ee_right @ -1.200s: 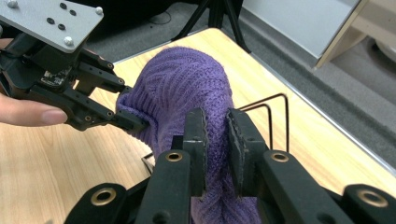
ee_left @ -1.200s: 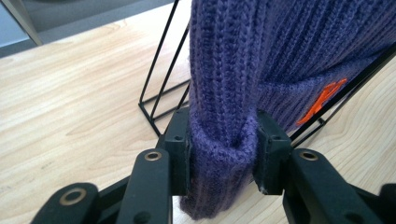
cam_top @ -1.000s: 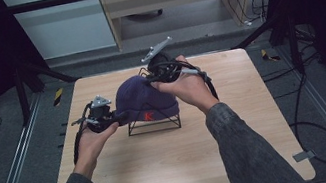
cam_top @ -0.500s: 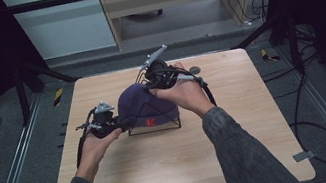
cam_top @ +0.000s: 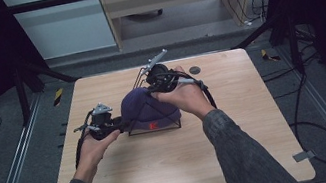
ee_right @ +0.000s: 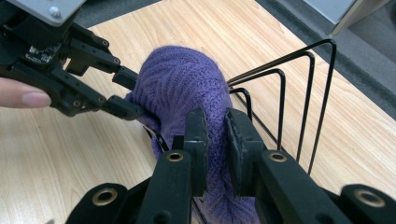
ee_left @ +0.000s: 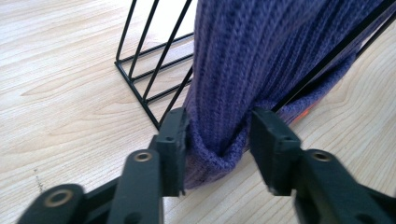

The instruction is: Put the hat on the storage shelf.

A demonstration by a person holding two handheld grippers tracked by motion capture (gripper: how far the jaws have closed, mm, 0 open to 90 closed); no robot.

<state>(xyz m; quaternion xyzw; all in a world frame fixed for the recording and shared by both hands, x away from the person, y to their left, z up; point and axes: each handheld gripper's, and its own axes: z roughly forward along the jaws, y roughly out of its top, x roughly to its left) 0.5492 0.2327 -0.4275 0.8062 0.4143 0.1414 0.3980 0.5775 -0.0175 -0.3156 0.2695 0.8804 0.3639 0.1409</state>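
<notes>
With the hat (cam_top: 146,107) draped over the rack (ee_right: 299,79) on the table (cam_top: 239,134), both grippers pinch knit, the left gripper (ee_left: 217,135) its hem and the right gripper (ee_right: 215,135) its crown, so pull evenly down without snagging those 2 grips on wire.
</notes>
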